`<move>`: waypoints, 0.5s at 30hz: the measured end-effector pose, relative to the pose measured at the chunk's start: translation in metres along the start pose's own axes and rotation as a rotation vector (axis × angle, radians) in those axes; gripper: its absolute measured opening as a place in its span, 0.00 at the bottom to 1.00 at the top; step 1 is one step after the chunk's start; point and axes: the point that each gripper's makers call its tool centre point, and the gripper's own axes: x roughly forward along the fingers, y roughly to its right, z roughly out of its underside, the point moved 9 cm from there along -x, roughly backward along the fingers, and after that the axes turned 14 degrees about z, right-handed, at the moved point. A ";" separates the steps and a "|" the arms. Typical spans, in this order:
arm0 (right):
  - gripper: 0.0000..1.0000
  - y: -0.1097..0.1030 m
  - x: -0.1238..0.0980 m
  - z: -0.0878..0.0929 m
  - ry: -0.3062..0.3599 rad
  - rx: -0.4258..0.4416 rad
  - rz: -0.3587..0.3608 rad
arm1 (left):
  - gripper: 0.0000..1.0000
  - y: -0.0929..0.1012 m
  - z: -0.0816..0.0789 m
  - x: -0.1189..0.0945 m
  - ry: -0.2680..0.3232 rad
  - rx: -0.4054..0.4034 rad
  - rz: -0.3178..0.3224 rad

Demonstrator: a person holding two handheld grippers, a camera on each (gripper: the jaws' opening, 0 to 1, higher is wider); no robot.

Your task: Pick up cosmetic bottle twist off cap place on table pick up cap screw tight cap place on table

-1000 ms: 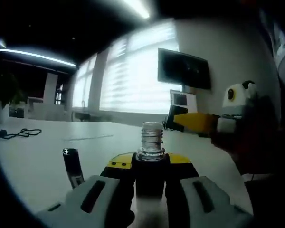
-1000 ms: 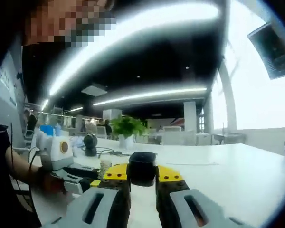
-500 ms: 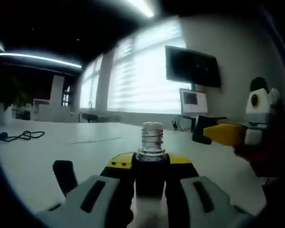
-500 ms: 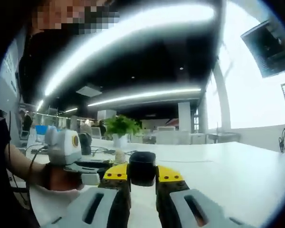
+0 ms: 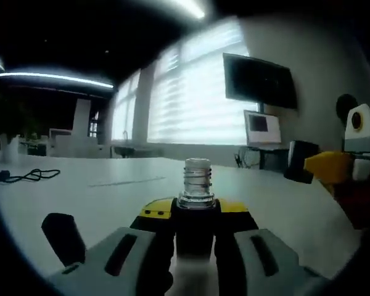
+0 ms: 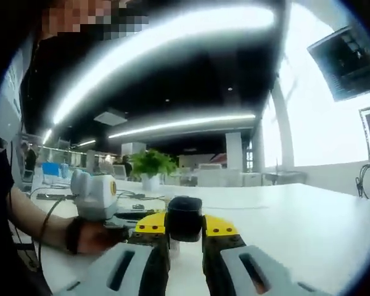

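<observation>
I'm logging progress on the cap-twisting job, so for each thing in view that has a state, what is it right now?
cosmetic bottle: uncapped, threaded neck bare, upright in the left gripper's jaws.
cap: off the bottle, clamped in the right gripper's jaws.
left gripper: shut on the bottle.
right gripper: shut on the cap.
wall screen: dark.

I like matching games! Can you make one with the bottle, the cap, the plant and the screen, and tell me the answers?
Things:
1. bottle
2. cap
3. potted plant
4. dark screen

Places:
A. hanging on the wall
B. far back on the white table
C. held in the right gripper
D. held in the left gripper, with bare threads on top

Pairs: 1-D, 2-C, 3-B, 4-A
</observation>
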 end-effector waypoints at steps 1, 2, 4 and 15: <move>0.13 0.000 0.000 0.000 -0.001 0.001 0.002 | 0.14 0.000 0.000 -0.001 0.002 0.001 0.005; 0.13 0.001 -0.001 0.000 -0.003 -0.001 0.003 | 0.14 0.000 0.001 -0.001 0.005 -0.003 0.007; 0.13 0.001 -0.001 0.001 -0.005 0.002 0.003 | 0.14 0.000 0.001 -0.002 0.010 -0.012 0.008; 0.13 0.000 0.002 0.003 -0.012 -0.001 0.012 | 0.20 0.001 -0.001 -0.006 0.030 -0.027 0.028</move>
